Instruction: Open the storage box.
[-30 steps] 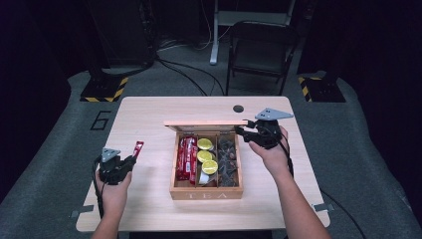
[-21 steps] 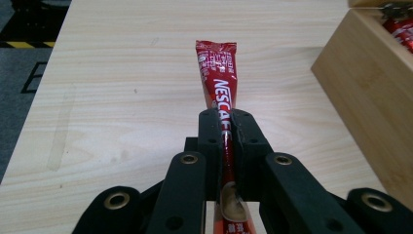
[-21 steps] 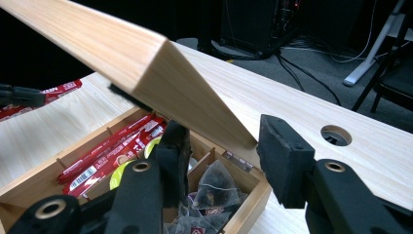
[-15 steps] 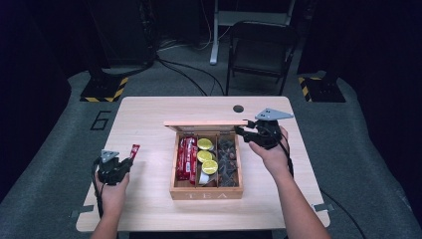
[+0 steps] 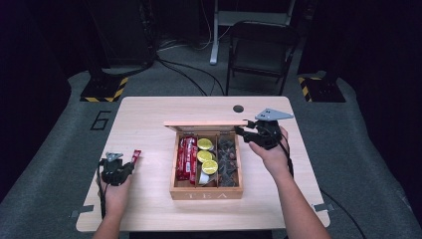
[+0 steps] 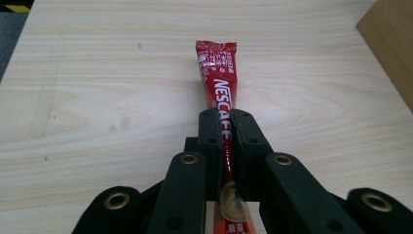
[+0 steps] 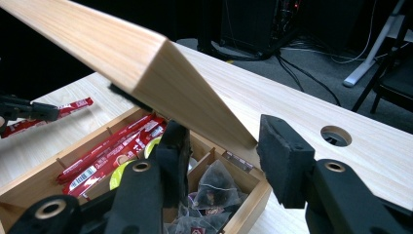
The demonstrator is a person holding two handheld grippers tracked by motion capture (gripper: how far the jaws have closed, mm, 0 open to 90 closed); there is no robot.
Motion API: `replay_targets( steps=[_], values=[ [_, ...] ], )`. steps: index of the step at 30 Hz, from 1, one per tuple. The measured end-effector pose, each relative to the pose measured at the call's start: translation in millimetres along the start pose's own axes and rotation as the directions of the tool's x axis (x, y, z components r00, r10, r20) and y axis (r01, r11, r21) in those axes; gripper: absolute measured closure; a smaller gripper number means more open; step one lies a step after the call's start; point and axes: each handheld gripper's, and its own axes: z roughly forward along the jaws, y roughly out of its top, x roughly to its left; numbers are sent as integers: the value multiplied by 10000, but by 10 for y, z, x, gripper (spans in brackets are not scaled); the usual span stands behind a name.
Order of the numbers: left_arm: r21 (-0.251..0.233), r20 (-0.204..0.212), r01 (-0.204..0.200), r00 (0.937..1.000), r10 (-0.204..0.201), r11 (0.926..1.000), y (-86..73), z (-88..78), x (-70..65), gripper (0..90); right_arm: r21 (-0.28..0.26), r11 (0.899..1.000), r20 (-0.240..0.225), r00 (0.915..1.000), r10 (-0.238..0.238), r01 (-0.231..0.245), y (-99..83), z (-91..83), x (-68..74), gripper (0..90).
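While the red coffee stick (image 6: 217, 78) sits clamped in the left gripper (image 5: 119, 168) near the counter's (image 5: 149, 114) left edge | right gripper (image 5: 249, 133) half-open, propping the tea box (image 5: 206, 191) lid (image 5: 206, 123) | advice: lower flat, then release.

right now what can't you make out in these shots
- Lower end of the red sachet: left gripper view, hidden between the left gripper jaws and cut off by the bottom edge.
- Box lid hinge: right gripper view, behind the lid.
- Yellow rounds: high view, print too small.
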Motion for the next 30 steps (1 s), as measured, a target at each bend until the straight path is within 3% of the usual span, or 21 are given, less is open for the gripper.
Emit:
replay_targets(
  steps=[5, 14, 23, 26, 30],
  values=[
    [484, -26, -37, 10000, 38, 9988, -34, 71, -1, 833, -5, 10000, -4, 10000, 9, -9, 0, 0, -1, 553],
    [688, -212, -150, 9996, 165, 9975, -39, 89, -3, 815, -7, 10000, -6, 10000, 2, -2, -1, 0, -1, 553],
    [488, -360, -174, 9992, 192, 9987, -39, 72, 2, 673, -15, 10000, -7, 10000, -12, 12, -1, 0, -2, 553],
    [338, -268, -72, 9996, 81, 9994, -35, 55, -3, 628, -4, 10000, -9, 10000, -14, 14, -1, -1, -1, 554],
    [493, -161, -117, 9998, 125, 9987, -33, 57, -2, 556, -8, 10000, -12, 10000, -20, 20, -2, 0, -2, 553]
  ],
)
